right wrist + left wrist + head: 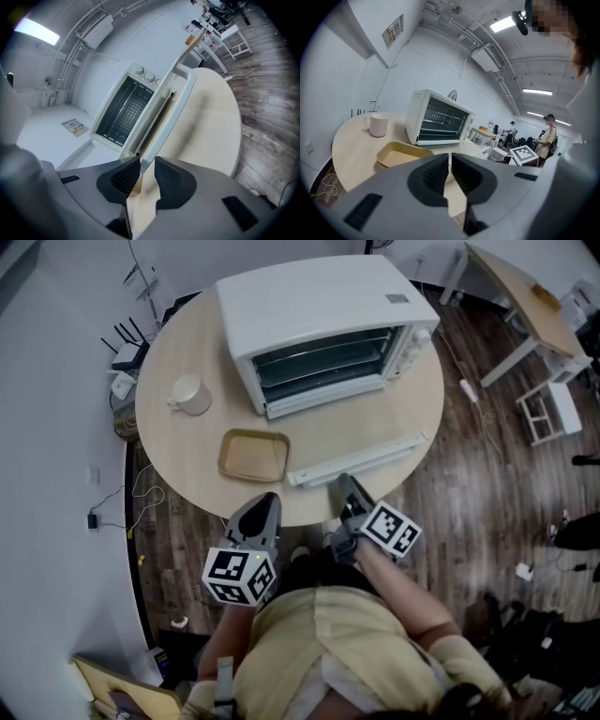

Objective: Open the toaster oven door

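The white toaster oven [319,315] stands at the back of the round wooden table [173,442]. Its door lies folded down flat, with the long white handle [356,462] toward me. The rack inside shows in the right gripper view [124,110]. My right gripper [345,484] points at the handle [173,101] from the near table edge. Its jaws stand a little apart, with the handle's near end just beyond the tips [143,171] and nothing pressed between them. My left gripper [265,505] hovers at the table's near edge, shut and empty [450,161].
A beige tray [253,455] lies left of the open door and a pale mug [192,395] stands behind it. A desk [516,296] and a white rack [553,413] stand on the wood floor at the right. Cables and a router [127,352] sit at the left.
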{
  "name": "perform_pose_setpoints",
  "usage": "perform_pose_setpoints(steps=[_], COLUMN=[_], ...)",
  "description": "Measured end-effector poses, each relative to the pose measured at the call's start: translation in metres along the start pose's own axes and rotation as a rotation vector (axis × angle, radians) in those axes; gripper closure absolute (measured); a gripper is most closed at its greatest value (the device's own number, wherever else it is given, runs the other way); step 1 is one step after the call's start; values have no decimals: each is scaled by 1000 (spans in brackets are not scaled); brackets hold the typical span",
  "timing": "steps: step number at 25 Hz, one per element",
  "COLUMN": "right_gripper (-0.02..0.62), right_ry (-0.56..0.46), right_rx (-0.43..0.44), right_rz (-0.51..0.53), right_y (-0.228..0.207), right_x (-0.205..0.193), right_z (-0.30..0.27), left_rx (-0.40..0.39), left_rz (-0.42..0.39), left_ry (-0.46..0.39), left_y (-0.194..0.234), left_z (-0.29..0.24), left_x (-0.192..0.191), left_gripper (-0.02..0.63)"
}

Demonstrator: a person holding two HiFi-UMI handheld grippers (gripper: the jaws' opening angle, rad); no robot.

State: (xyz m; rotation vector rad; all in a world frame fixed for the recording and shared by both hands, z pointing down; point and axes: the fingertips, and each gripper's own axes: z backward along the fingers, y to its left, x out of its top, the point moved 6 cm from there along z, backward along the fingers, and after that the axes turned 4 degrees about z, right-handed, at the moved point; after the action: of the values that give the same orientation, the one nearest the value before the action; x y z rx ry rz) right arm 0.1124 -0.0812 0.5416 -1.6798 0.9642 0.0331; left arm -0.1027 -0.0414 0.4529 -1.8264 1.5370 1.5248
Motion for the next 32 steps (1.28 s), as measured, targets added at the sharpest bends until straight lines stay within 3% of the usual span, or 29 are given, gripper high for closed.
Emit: perform_pose_setpoints(steps=[12, 21, 27, 32], right_gripper=[497, 497, 497, 497], right_ry=[-13, -8, -16, -35], right_rx=[41, -8, -13, -21], right_rz=[-12, 88, 63, 120], right_y=[-2, 0, -2, 3], right_x=[-5, 3, 7, 20], right_z=[-3, 9, 23, 38], left_rx=[-2, -9, -20, -22], left_rz=[4, 3, 3, 5], left_ry=[19, 26, 21, 2], left_y=[0, -1, -3, -3], left_z=[-4, -6, -10, -13], left_x=[-5, -7, -6, -2], left_gripper=[603, 603, 603, 603])
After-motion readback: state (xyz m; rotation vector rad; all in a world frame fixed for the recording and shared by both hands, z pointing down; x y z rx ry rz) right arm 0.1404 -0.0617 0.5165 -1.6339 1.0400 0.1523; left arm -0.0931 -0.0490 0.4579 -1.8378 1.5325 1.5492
